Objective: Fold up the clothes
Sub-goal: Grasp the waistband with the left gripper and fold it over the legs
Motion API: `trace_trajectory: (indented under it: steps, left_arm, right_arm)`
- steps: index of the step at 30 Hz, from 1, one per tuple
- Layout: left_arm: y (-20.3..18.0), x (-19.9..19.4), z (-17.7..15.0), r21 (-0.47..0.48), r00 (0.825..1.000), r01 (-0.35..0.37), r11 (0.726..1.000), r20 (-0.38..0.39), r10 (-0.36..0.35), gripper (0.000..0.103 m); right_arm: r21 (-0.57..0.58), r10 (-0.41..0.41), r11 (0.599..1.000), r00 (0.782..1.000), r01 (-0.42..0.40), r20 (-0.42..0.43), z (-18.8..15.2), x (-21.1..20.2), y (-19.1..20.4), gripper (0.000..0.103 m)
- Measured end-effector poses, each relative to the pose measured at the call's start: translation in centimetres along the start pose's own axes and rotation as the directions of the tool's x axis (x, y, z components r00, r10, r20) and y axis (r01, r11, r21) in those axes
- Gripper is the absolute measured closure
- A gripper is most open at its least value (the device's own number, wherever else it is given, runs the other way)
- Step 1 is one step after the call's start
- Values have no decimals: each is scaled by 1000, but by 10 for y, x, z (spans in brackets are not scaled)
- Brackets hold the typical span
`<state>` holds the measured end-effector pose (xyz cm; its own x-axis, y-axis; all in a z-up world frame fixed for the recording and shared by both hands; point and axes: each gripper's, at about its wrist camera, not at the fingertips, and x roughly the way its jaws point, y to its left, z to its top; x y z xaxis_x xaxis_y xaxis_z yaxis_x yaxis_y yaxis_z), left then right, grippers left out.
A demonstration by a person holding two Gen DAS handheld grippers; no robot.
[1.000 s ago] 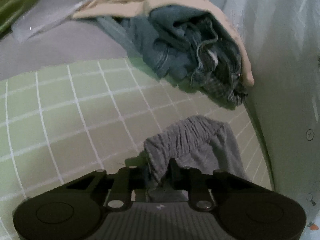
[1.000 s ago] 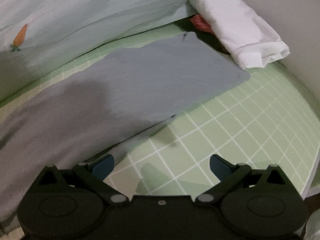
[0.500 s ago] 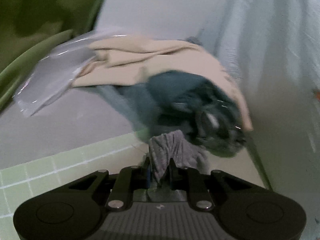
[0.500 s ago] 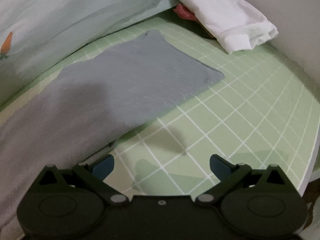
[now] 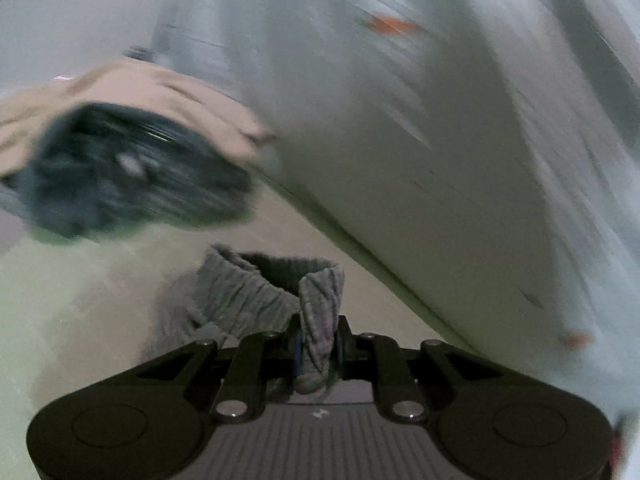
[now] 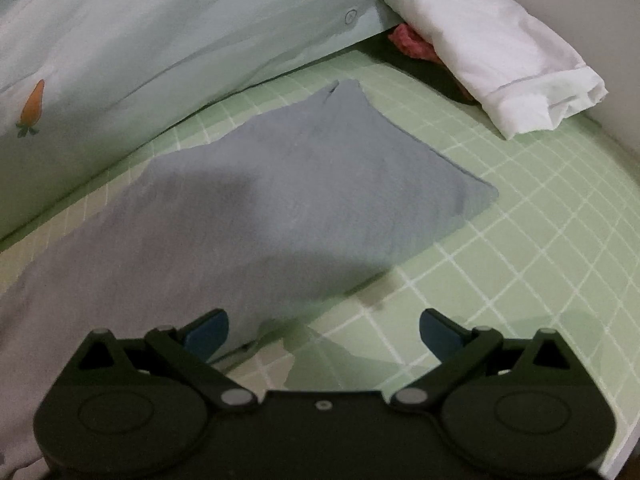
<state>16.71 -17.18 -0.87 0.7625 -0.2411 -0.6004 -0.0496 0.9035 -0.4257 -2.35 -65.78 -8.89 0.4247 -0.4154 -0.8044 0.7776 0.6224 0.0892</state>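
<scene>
My left gripper [image 5: 316, 344] is shut on the ribbed waistband of the grey garment [image 5: 256, 292], lifted off the green checked mat; the view is blurred by motion. In the right wrist view the same grey garment [image 6: 280, 208] lies spread flat across the green checked mat [image 6: 520, 264], one corner pointing toward the far side. My right gripper [image 6: 324, 328] is open and empty, low over the garment's near edge, its left finger over the cloth and its right finger over bare mat.
A pile of dark blue and beige clothes [image 5: 132, 168] lies at the left. A pale green quilt with carrot prints [image 6: 140, 52] runs along the mat's far edge. A folded white garment [image 6: 492, 52] lies on something red at the back right.
My left gripper has lifted and swung right with the waistband; the clothes pile has slid to the left of its view. My right gripper has shifted so the spread garment sits more centred.
</scene>
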Motion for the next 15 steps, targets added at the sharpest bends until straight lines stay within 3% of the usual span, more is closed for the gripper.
trace_trajectory:
  steps: [4, 8, 11, 15]
  left_arm:
    - [-43, 27, -56, 48, 990, 45, 998, -138, -38, 86]
    - [-50, 48, -103, 52, 968, -11, 999, -252, 24, 86]
    - [-48, 43, -109, 30, 968, -14, 999, -248, 21, 84]
    - [-51, 31, -101, 33, 972, -22, 999, -231, 29, 62]
  right_arm:
    - [-1, 6, 1000, 1000, -6, -2, 8, 8, -12, 0]
    - [-15, 14, 1000, 1000, -14, -16, 17, 19, -22, 0]
    - [-36, 27, 999, 999, -28, -28, 25, 28, -25, 0]
    - [-71, 55, 996, 998, -57, -36, 28, 32, -19, 0]
